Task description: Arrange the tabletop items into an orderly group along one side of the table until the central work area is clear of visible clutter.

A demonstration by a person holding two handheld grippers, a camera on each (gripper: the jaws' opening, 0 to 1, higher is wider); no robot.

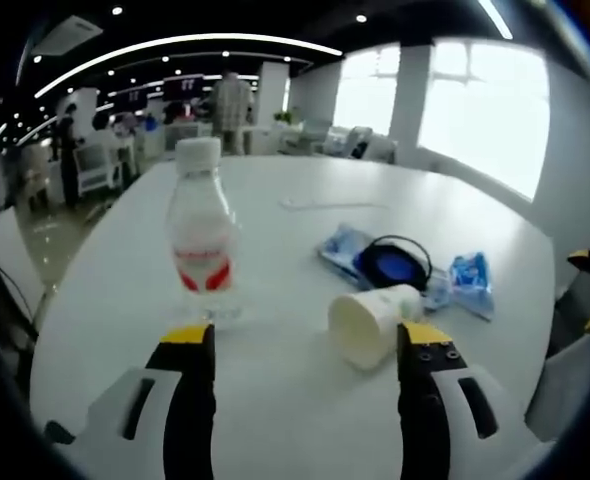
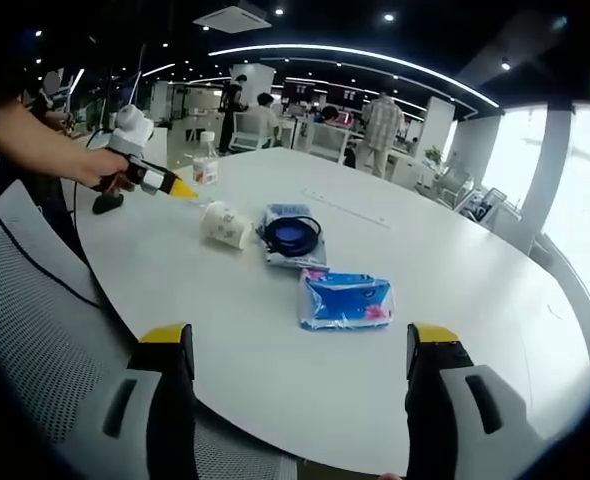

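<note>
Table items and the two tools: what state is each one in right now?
Water bottle: upright, capped.
Paper cup: tipped on its side.
Blue tissue pack: lying flat.
Black cable coil: coiled on a blue packet.
Left tool: open, holding nothing.
Right tool: open, holding nothing.

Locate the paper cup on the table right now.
In the left gripper view, the paper cup lies on its side on the white table, between the water bottle and the coiled black cable.

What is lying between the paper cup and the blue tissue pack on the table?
A coiled black cable on a blue pouch lies between the cup and the tissue pack, in the right gripper view.
</note>
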